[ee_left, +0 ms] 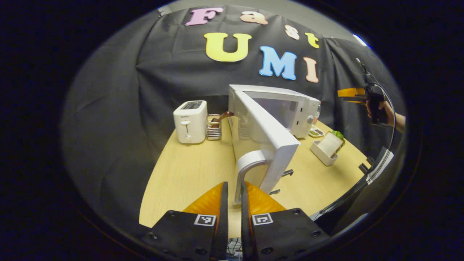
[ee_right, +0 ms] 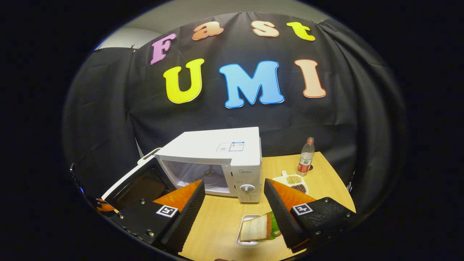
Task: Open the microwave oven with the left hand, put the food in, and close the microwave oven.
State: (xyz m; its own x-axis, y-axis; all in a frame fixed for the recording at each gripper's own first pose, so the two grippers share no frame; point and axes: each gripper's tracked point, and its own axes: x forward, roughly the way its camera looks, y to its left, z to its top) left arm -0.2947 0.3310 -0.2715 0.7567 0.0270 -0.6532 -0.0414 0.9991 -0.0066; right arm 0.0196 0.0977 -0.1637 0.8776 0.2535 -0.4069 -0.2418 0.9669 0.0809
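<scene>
Left tongs (ee_left: pixel 233 197) clenched on the door handle (ee_left: pixel 250 163) of the microwave (ee_right: pixel 217 159), one finger each side of the curved bar; the door (ee_left: pixel 270 134) stands swung wide, cavity (ee_right: pixel 197 175) open and apparently bare, only the turntable hub visible inside. Right tongs (ee_right: pixel 235 210) released, jaws spread wide, hovering above the worktop (ee_right: pixel 217 224) in front of the microwave. The food, a sandwich (ee_right: pixel 259 227), lies tilted in a small tray (ee_right: pixel 248 242) on the worktop just in front of the microwave's dial panel, between the right tongs' fingers as seen in the right gripper view. Judgement: door step looks done; loading comes next. Sandwich likely soft and light, the bread crushable, with filling that could slide out if pinched hard or tipped. The tray looks stiffer, so taking hold of a tray rim should be safer than gripping the bread, keeping it level through the opening. The door is rigid and hinged on the far side from the dial; the handle gives a firm hold. Beside the microwave on the dial side: a bottle (ee_right: pixel 305 156) and a dish (ee_right: pixel 294 183) of beans. On the hinge side: a toaster (ee_left: pixel 190 121).
</scene>
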